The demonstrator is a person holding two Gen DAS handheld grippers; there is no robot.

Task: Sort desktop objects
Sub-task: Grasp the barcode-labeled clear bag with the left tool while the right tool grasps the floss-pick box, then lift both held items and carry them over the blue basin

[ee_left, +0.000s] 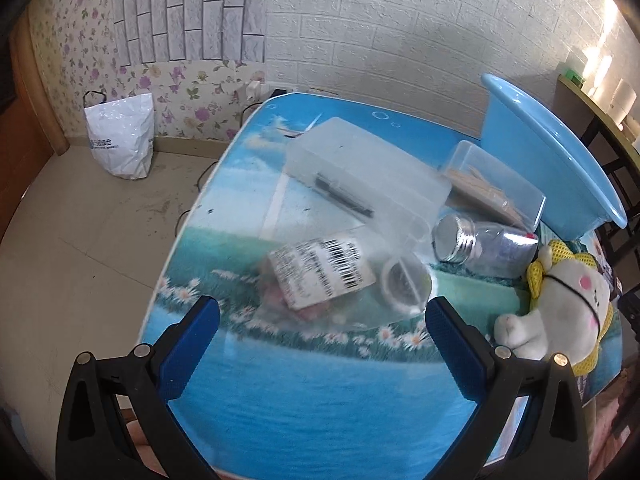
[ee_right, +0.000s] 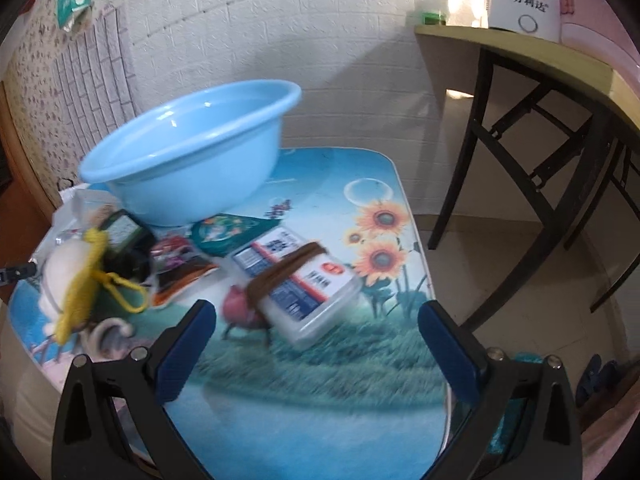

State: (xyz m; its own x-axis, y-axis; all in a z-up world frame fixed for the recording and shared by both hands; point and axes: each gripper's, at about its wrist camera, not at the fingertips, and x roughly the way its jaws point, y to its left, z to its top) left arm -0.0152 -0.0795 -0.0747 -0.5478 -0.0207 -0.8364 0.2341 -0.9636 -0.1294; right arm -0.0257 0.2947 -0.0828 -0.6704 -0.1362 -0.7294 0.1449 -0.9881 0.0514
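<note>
The likely target on the right is the clear rectangular plastic box with a blue-and-white printed label [ee_right: 298,286], lying tilted at the centre of the right wrist view with a brown elastic band [ee_right: 282,270] looped across it. It sits just ahead of the right hand-held gripper [ee_right: 316,318], whose blue-padded fingers stand wide apart with nothing between them. Above and left of it rests the large light-blue plastic basin [ee_right: 192,148], probably where sorted things go.

In the left wrist view, a clear plastic bag with a white barcode label [ee_left: 320,274] lies at frame centre, just beyond the left hand-held gripper [ee_left: 322,314], also spread wide and empty. To its right are a small round clear container [ee_left: 404,282], a glass jar with a silver screw lid [ee_left: 484,246] lying on its side, and a white plush toy in yellow mesh [ee_left: 560,304]. Further up are a frosted lidded box holding a dark pen [ee_left: 360,176] and a clear tub of wooden sticks [ee_left: 492,184].

To take the labelled box well, I would straddle its short sides squarely, keep the pads off the loose band, and close firmly since the plastic looks slick. The bag is limp; pinching it at the stiffer label seems safer.

The worktop [ee_right: 320,400] carries a glossy printed cover.
</note>
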